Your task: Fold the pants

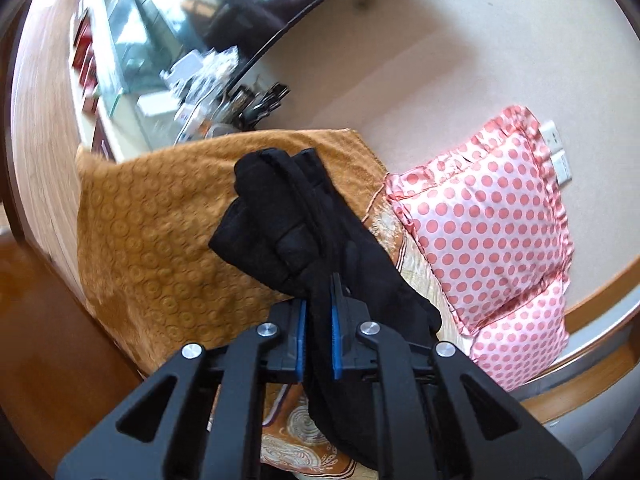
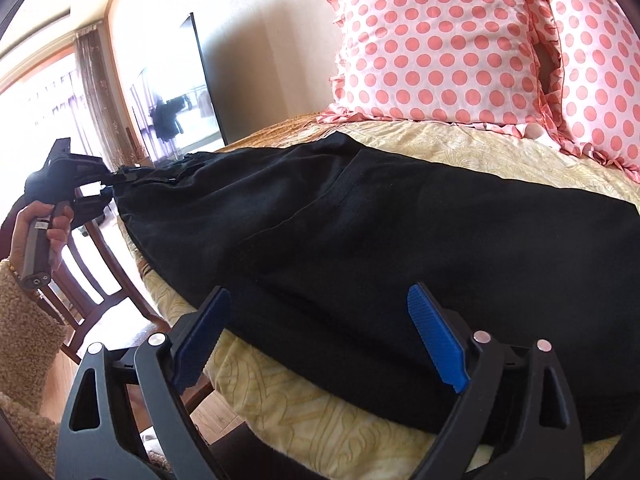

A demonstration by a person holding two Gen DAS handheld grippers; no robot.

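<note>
Right gripper (image 2: 316, 340) is hovering with its blue pads (image 2: 436, 344) spread wide just over the near edge of the black pants (image 2: 360, 220), not grabbing anything. The pants are lying stretched across the yellow patterned bedspread (image 2: 304, 412), while the left gripper (image 1: 319, 320) is pinching one end of them and lifting it. Behind that, two pink polka-dot pillows (image 2: 432, 48) are leaning against the wall.

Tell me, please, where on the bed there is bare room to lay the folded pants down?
The cream bedspread lies bare between the black pants and the polka-dot pillows, with another narrow strip along the near edge. The mustard blanket beyond the left gripper looks free. The middle is covered.
</note>
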